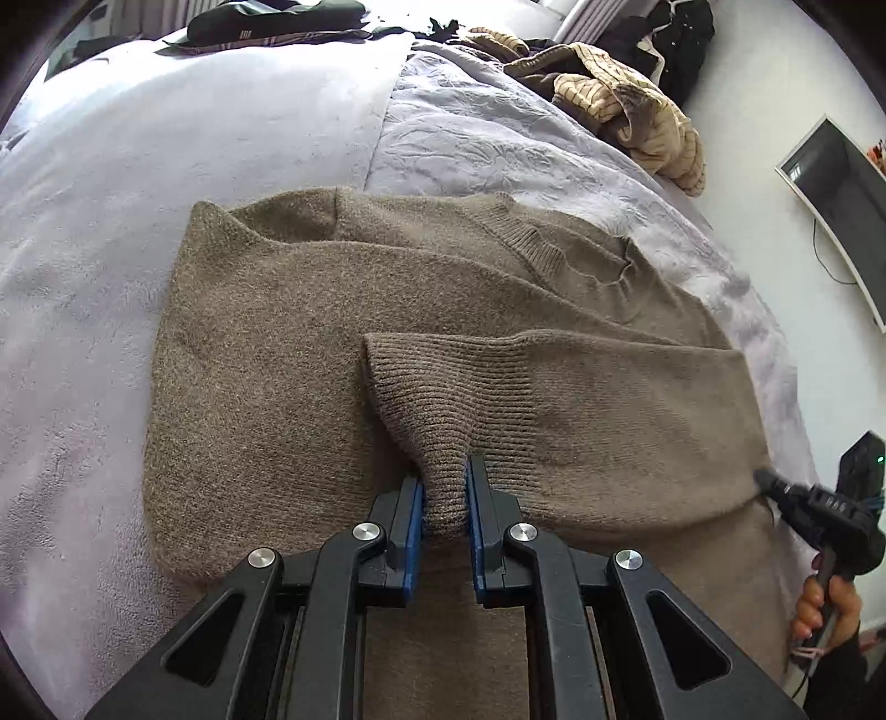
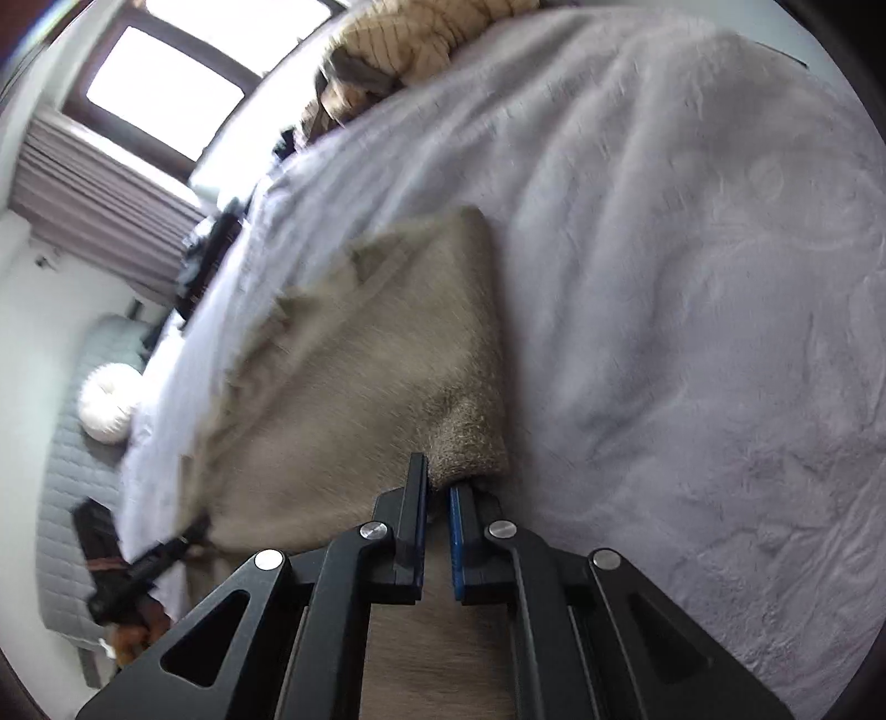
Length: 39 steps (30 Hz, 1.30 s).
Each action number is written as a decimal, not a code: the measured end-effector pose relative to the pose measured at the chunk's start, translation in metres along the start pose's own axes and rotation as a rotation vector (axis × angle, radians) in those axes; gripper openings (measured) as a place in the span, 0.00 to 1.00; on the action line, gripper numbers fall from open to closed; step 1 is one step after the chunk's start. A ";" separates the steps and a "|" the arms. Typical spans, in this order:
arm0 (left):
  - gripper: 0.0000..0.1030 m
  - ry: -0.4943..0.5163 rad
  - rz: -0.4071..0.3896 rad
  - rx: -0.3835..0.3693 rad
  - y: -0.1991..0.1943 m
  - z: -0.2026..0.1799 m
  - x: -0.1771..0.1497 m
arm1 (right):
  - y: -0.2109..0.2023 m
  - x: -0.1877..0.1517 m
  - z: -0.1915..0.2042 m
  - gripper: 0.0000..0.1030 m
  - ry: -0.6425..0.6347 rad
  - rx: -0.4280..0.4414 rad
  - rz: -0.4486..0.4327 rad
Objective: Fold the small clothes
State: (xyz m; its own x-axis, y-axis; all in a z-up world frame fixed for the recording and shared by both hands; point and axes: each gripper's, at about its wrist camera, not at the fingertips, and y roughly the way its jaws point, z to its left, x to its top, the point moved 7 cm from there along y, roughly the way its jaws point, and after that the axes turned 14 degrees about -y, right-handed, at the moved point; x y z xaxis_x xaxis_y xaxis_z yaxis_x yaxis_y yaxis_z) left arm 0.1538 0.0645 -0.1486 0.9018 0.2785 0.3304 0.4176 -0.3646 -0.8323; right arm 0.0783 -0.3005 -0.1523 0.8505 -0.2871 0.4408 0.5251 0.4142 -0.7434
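The left gripper [image 1: 446, 490] pinches the ribbed sleeve cuff [image 1: 443, 410] of the brown sweater [image 1: 266, 332] on the bed [image 1: 111, 221]; the right gripper [image 2: 438, 487] clamps the sweater's corner.

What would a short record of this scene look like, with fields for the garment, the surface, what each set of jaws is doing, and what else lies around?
garment: brown knit sweater, lying flat, one sleeve folded across its body
surface: bed with a pale lilac blanket
left gripper: jaws shut on the ribbed sleeve cuff
right gripper: jaws shut on an edge of the sweater
other clothes: tan striped garment bunched at the far side of the bed; dark clothes farther back
view quality: right wrist view is blurred
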 end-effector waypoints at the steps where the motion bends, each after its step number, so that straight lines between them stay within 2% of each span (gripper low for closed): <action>1: 0.17 -0.008 -0.002 0.001 -0.002 0.001 0.000 | -0.002 -0.004 -0.003 0.05 0.014 0.020 -0.006; 3: 0.18 -0.007 -0.022 0.024 -0.009 0.004 0.002 | -0.012 -0.009 -0.006 0.06 0.023 0.048 -0.019; 4: 0.18 0.006 -0.043 0.048 -0.013 0.006 0.004 | -0.017 -0.011 -0.007 0.10 0.020 0.046 -0.014; 7: 0.18 0.023 -0.090 0.099 -0.027 0.015 0.011 | -0.033 -0.012 -0.015 0.11 -0.009 0.022 -0.010; 9: 0.19 -0.009 -0.105 0.103 -0.035 0.022 0.016 | -0.044 -0.006 -0.019 0.20 -0.013 0.023 -0.038; 10: 0.34 -0.024 -0.110 0.102 -0.038 0.024 0.018 | -0.046 -0.002 -0.020 0.37 -0.010 0.024 -0.051; 11: 0.69 -0.042 -0.124 0.096 -0.043 0.025 0.021 | -0.048 0.002 -0.020 0.52 -0.006 0.030 -0.064; 12: 0.82 -0.051 -0.150 0.093 -0.048 0.025 0.023 | -0.048 0.007 -0.020 0.54 0.000 0.043 -0.075; 13: 0.86 -0.051 -0.187 0.086 -0.054 0.023 0.026 | -0.047 0.010 -0.019 0.54 0.002 0.051 -0.076; 15: 0.86 -0.028 -0.198 0.066 -0.057 0.014 0.029 | -0.038 0.021 -0.016 0.54 -0.002 0.055 -0.072; 19: 0.86 0.050 -0.193 0.087 -0.049 -0.008 0.031 | -0.018 0.044 -0.016 0.54 0.002 0.032 -0.049; 21: 0.85 0.078 -0.191 0.073 -0.044 -0.020 0.032 | -0.008 0.053 -0.017 0.54 0.019 0.028 -0.044; 22: 0.82 0.079 -0.185 0.046 -0.043 -0.024 0.033 | -0.002 0.056 -0.018 0.54 0.028 0.029 -0.035; 23: 0.68 0.077 -0.171 -0.002 -0.041 -0.029 0.032 | 0.004 0.058 -0.021 0.54 0.041 0.025 -0.023; 24: 0.60 0.077 -0.146 -0.046 -0.038 -0.035 0.031 | 0.008 0.059 -0.022 0.54 0.048 0.026 -0.014; 25: 0.46 0.075 -0.121 -0.080 -0.035 -0.039 0.029 | 0.014 0.061 -0.020 0.45 0.041 0.030 0.002; 26: 0.35 0.076 -0.088 -0.114 -0.030 -0.042 0.026 | 0.017 0.062 -0.017 0.17 0.024 0.029 0.016; 27: 0.33 0.085 -0.067 -0.121 -0.026 -0.044 0.023 | 0.020 0.062 -0.013 0.09 -0.005 0.020 0.034; 31: 0.33 0.117 -0.043 -0.002 -0.003 -0.025 0.015 | 0.017 0.065 -0.003 0.09 -0.114 -0.071 0.031; 32: 0.24 0.103 -0.035 0.013 0.002 -0.016 0.014 | 0.018 0.065 -0.005 0.09 -0.130 -0.089 0.037; 34: 0.11 0.040 -0.030 -0.019 0.005 0.002 0.014 | 0.023 0.064 -0.010 0.09 -0.168 -0.121 0.048; 36: 0.11 -0.041 -0.024 -0.063 -0.003 0.014 0.017 | 0.021 0.063 -0.013 0.09 -0.177 -0.123 0.036; 38: 0.11 -0.053 -0.038 -0.049 -0.011 0.019 0.017 | 0.012 0.061 -0.017 0.11 -0.147 -0.124 0.016; 39: 0.11 -0.041 -0.060 -0.009 -0.017 0.021 0.017 | 0.007 0.060 -0.018 0.12 -0.133 -0.129 0.009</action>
State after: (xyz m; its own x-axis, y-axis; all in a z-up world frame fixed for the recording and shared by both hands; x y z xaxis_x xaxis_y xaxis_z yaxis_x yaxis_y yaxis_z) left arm 0.1600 0.0943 -0.1379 0.8699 0.3361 0.3610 0.4719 -0.3544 -0.8073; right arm 0.1323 -0.3303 -0.1403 0.8561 -0.1634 0.4903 0.5166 0.2996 -0.8021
